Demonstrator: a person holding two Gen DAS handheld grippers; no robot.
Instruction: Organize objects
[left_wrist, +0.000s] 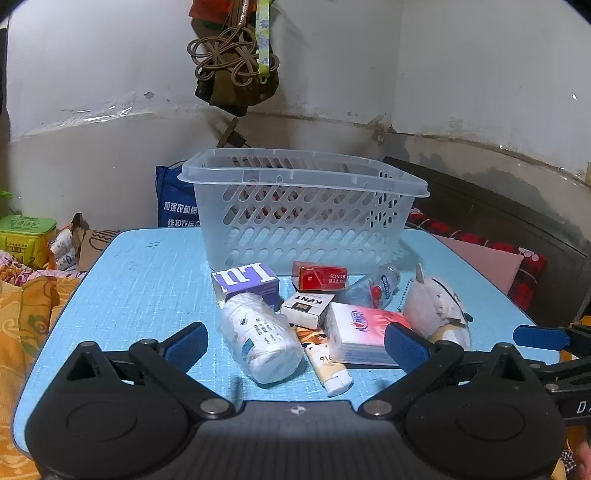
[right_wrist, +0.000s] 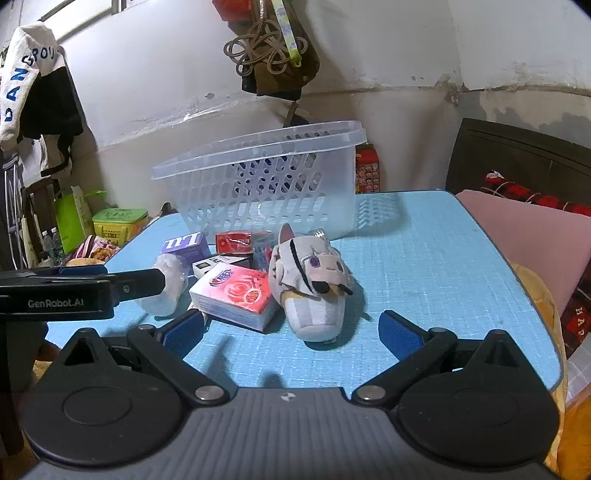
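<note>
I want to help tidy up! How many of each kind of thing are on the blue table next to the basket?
Boxes: 3 (purple box, red pack, Kent pack)
Bottles: 2 (wrapped white bottle, clear bottle)
Tissue packs: 1
Tubes: 1
Plush toys: 1
Total: 8

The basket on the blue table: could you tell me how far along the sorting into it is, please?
Nothing looks sorted yet: no table item shows inside the basket. Nothing is in hand; the left claw and right claw are both open and empty. Still lying on the table: the purple box, red pack, Kent pack, white bottle, tissue pack and plush toy.
</note>
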